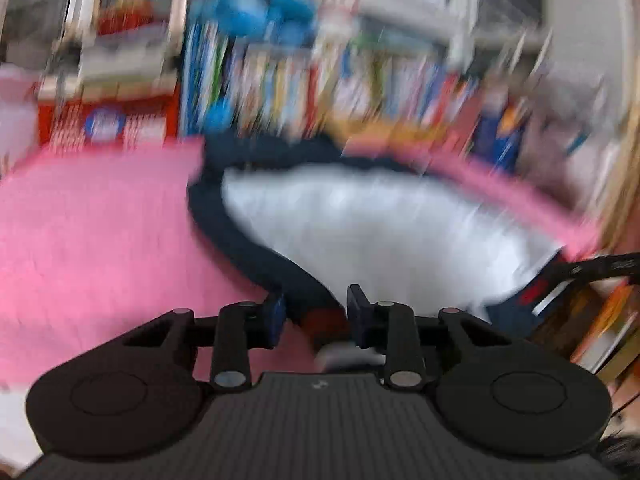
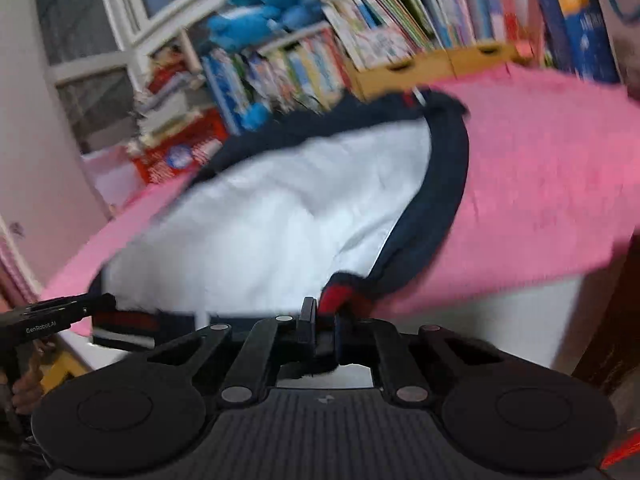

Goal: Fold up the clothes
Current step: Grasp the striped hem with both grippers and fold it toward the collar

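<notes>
A white garment (image 1: 360, 220) with a navy trim lies spread on the pink cover (image 1: 100, 220); the left wrist view is badly blurred. My left gripper (image 1: 316, 312) is at its near corner, and a bunched fold of navy and red hem fills the narrow gap between the jaws. In the right wrist view the same garment (image 2: 260, 220) stretches away from my right gripper (image 2: 322, 312), whose jaws are pinched on a red and navy corner of the hem. Each gripper shows at the edge of the other's view: the left gripper (image 2: 60, 316) and the right gripper (image 1: 592, 266).
The pink cover (image 2: 540, 180) drapes a white table, whose front edge runs just under both grippers. Behind it stand rows of books (image 2: 360, 40), blue plush toys (image 2: 264, 12) and yellow boxes (image 2: 440, 64). A person's hand (image 2: 24, 384) holds the left gripper's handle.
</notes>
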{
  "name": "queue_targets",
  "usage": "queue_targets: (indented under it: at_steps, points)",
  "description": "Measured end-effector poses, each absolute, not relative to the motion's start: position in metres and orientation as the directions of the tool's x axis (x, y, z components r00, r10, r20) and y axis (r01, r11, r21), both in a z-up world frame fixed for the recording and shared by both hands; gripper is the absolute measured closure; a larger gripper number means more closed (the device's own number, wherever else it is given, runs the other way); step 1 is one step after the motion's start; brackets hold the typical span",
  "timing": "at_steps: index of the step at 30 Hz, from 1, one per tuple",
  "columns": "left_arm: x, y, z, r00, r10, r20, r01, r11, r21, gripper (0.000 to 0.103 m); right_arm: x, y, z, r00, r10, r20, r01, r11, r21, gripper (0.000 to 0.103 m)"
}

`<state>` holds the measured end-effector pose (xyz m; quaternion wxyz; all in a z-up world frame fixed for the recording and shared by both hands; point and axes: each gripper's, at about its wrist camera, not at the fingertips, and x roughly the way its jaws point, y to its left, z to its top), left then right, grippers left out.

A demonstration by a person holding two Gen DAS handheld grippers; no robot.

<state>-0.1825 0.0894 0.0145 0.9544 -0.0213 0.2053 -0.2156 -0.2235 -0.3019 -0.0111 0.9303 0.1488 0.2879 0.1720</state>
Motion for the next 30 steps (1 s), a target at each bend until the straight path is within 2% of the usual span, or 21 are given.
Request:
queue_targets:
  at_steps: [1, 5, 9, 10, 11, 13, 15, 21, 23, 24, 26, 27, 30]
  points:
    - [-0.185, 0.095, 0.034, 0.831, -0.45, -0.327, 0.43, 0.893, -0.135, 0.07, -0.226, -0.304, 0.01, 0.778, 0.426, -0.462, -0.251, 0.885, 0.392, 0.093]
    - [-0.15, 0.094, 0.092, 0.885, -0.435, -0.167, 0.423, 0.9, -0.104, 0.063, -0.185, -0.306, 0.08, 0.773, 0.519, -0.364, -0.329, 0.819, 0.47, 0.093]
    - [-0.102, 0.083, 0.111, 0.928, -0.327, -0.176, 0.322, 0.945, -0.061, 0.063, -0.104, -0.272, 0.104, 0.764, 0.52, -0.383, -0.339, 0.827, 0.448, 0.093]
    - [-0.1, 0.08, 0.113, 0.928, -0.334, -0.164, 0.33, 0.943, -0.047, 0.055, -0.08, -0.263, 0.103, 0.757, 0.519, -0.397, -0.329, 0.828, 0.454, 0.093]
    - [-0.099, 0.077, 0.115, 0.928, -0.342, -0.15, 0.342, 0.939, -0.03, 0.039, -0.056, -0.255, 0.102, 0.751, 0.518, -0.41, -0.32, 0.828, 0.46, 0.093]
    - [-0.104, 0.075, 0.117, 0.925, -0.361, -0.12, 0.364, 0.932, 0.003, 0.021, -0.01, -0.239, 0.099, 0.736, 0.513, -0.441, -0.294, 0.83, 0.474, 0.093]
    - [-0.11, 0.076, 0.117, 0.921, -0.378, -0.097, 0.383, 0.923, 0.035, 0.017, 0.032, -0.227, 0.091, 0.727, 0.497, -0.473, -0.261, 0.838, 0.479, 0.093]
    - [-0.104, 0.068, 0.095, 0.916, -0.358, -0.182, 0.386, 0.91, 0.151, 0.003, 0.119, -0.218, 0.046, 0.705, 0.442, -0.554, -0.185, 0.869, 0.458, 0.09]
    - [-0.093, 0.064, 0.078, 0.918, -0.326, -0.225, 0.371, 0.908, 0.196, 0.002, 0.122, -0.223, 0.041, 0.683, 0.486, -0.545, -0.235, 0.853, 0.466, 0.077]
    - [-0.085, 0.063, 0.069, 0.917, -0.31, -0.252, 0.364, 0.909, 0.204, 0.002, 0.116, -0.229, 0.043, 0.689, 0.51, -0.515, -0.28, 0.843, 0.46, 0.067]
    - [-0.068, 0.06, 0.052, 0.911, -0.276, -0.305, 0.35, 0.91, 0.22, 0.002, 0.104, -0.243, 0.047, 0.697, 0.555, -0.454, -0.367, 0.82, 0.44, 0.008]
    - [-0.06, 0.058, 0.043, 0.907, -0.259, -0.331, 0.343, 0.911, 0.229, 0.003, 0.097, -0.254, 0.05, 0.712, 0.557, -0.429, -0.397, 0.822, 0.408, 0.001]
    - [-0.03, 0.056, 0.023, 0.885, -0.233, -0.402, 0.323, 0.931, 0.171, 0.002, 0.079, -0.274, 0.061, 0.754, 0.521, -0.399, -0.463, 0.854, 0.24, 0.0]
